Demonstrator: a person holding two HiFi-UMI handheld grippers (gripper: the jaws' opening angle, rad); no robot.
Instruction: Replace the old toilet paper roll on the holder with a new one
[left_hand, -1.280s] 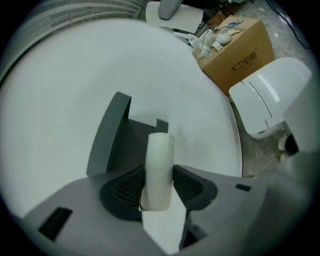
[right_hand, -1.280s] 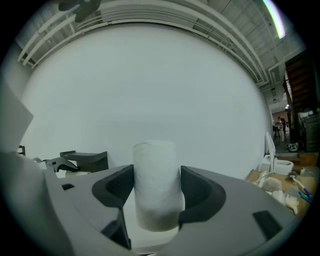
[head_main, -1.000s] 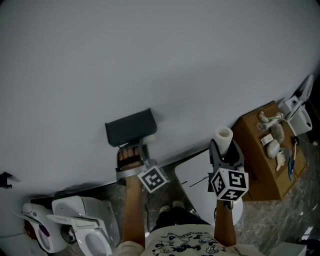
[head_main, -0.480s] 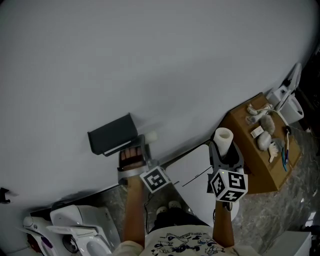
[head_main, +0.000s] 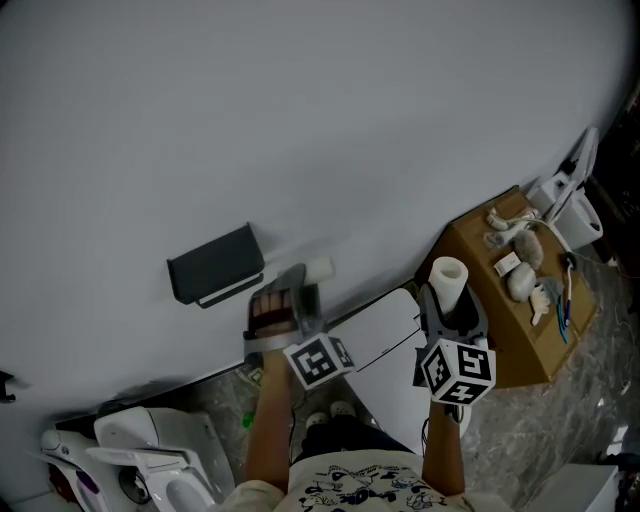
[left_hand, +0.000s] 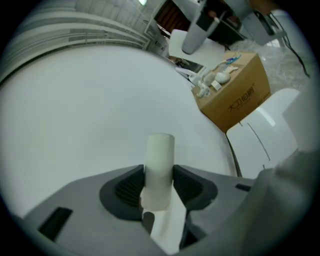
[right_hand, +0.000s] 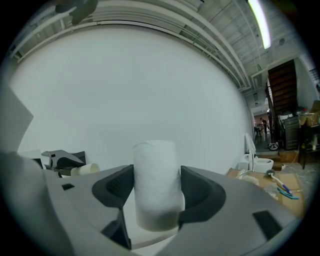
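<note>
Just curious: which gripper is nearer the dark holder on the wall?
Left. The left gripper sits close beside the holder, clamping a slim roll; the right gripper, clamping a fatter roll, is farther off, by the cardboard box.

Holder (head_main: 215, 265) on wall (head_main: 300, 120); old roll (head_main: 318, 268), new roll (head_main: 447, 272), box (head_main: 508, 350) to its R.

soft paper roll (right_hand: 155, 185), matt cardboard box (left_hand: 235, 100)

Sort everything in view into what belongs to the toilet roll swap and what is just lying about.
Belongs to the job: holder on the wall; old roll in the left gripper; new roll in the right gripper.
Just lying about: cardboard box with oddments on top; toilet; white panel.
</note>
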